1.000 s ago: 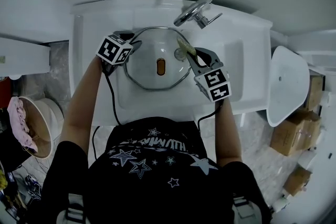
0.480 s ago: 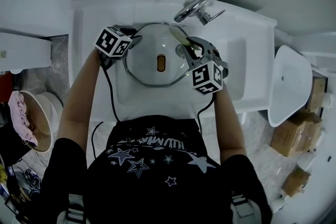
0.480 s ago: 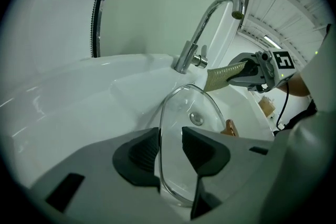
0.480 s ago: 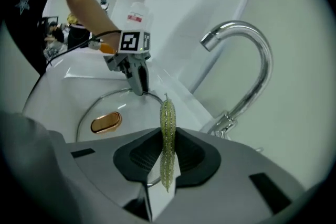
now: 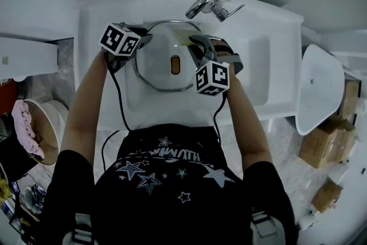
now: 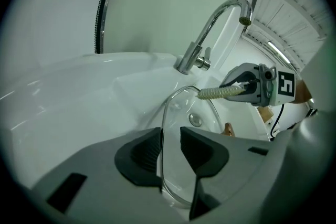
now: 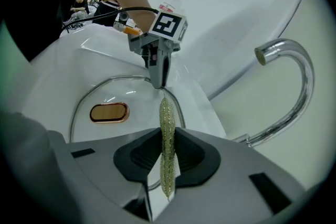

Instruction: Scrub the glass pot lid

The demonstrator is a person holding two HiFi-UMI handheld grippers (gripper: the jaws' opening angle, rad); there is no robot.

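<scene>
In sink (image 5: 103,14) | glass lid (image 5: 155,63) rim between jaws | left tool (image 6: 170,147) closing

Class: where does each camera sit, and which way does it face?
Head view: overhead, facing down on the sink; arms, left tongs, right tongs.
Left gripper view: on left tongs, facing faucet; jaws closing round lid rim.
Right gripper view: on right tongs, facing left tongs; jaws pinch scrubber.
All share the lid.
</scene>
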